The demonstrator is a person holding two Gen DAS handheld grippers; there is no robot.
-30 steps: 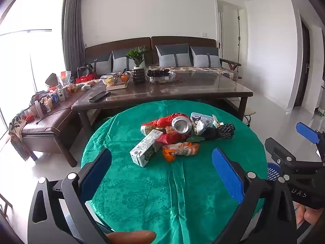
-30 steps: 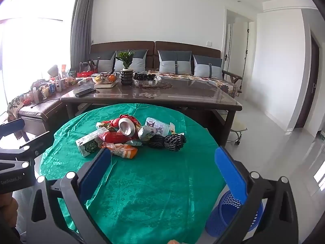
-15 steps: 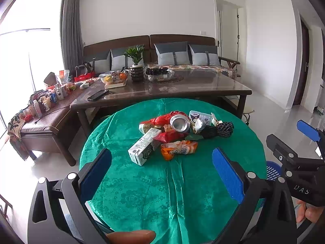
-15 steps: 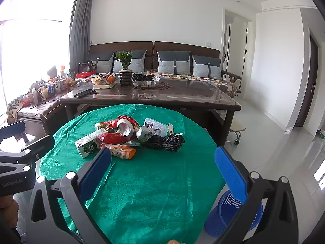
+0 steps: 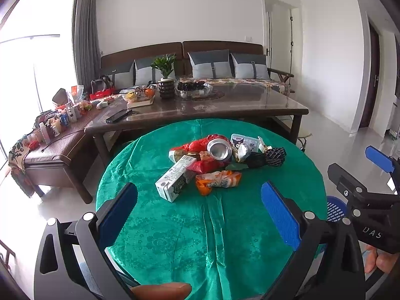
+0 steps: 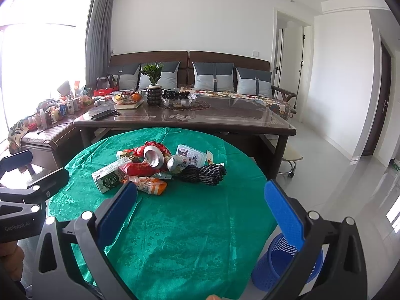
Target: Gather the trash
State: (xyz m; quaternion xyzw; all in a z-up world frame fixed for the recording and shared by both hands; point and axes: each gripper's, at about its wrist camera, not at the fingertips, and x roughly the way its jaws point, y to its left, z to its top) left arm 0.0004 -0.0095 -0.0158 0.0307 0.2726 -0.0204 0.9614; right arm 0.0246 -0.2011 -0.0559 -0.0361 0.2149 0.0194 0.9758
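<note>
Green cloth (image 5: 175,237) covers our round table, trash pile (image 5: 215,160) heaped mid-table. Our left gripper (image 5: 200,207) and right gripper (image 6: 200,200) hover spread wide, empty; blue basket (image 6: 282,262) stands on the floor beside the table

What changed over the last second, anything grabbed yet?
Nothing grabbed. Both cameras eased back slightly, so the trash pile sits a little higher in view. Left gripper and right gripper stayed open and empty. Carton, can and blue basket haven't moved.
</note>
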